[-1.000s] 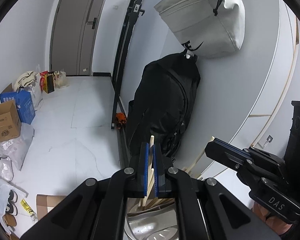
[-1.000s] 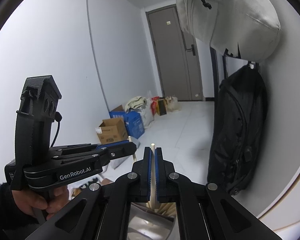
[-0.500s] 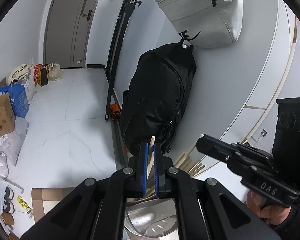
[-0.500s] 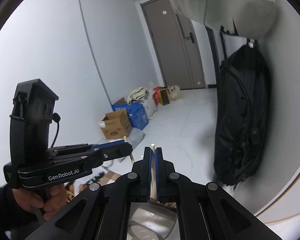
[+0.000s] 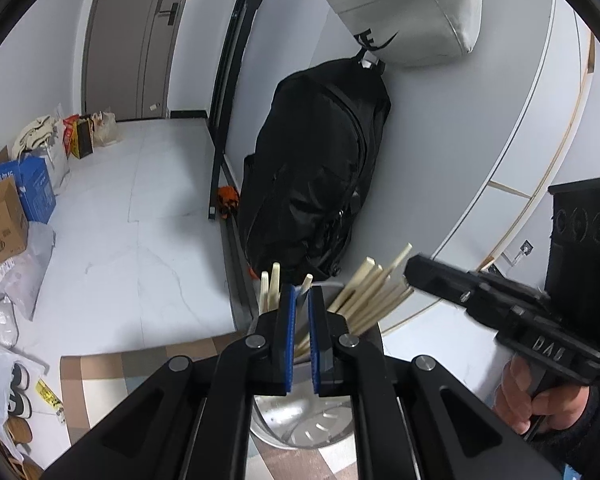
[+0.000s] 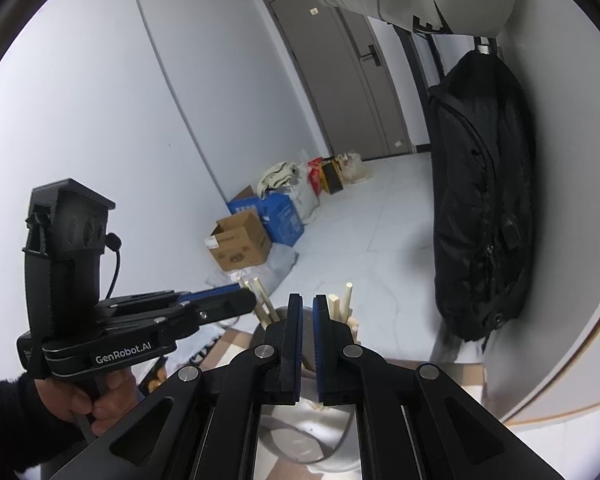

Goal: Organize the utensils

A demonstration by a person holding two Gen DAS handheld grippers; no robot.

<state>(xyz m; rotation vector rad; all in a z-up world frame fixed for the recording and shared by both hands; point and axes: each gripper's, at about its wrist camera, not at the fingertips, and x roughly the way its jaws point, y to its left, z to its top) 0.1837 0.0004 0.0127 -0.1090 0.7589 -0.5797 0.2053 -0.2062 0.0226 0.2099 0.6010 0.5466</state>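
The pale wooden chopsticks [image 5: 374, 294] stand in a shiny round metal cup [image 5: 300, 424], right under both tools. The left gripper [image 5: 301, 300] has its blue jaws almost together with one chopstick tip poking up between them. The right gripper [image 6: 307, 312] has its jaws nearly closed on nothing, with chopsticks just beside them.
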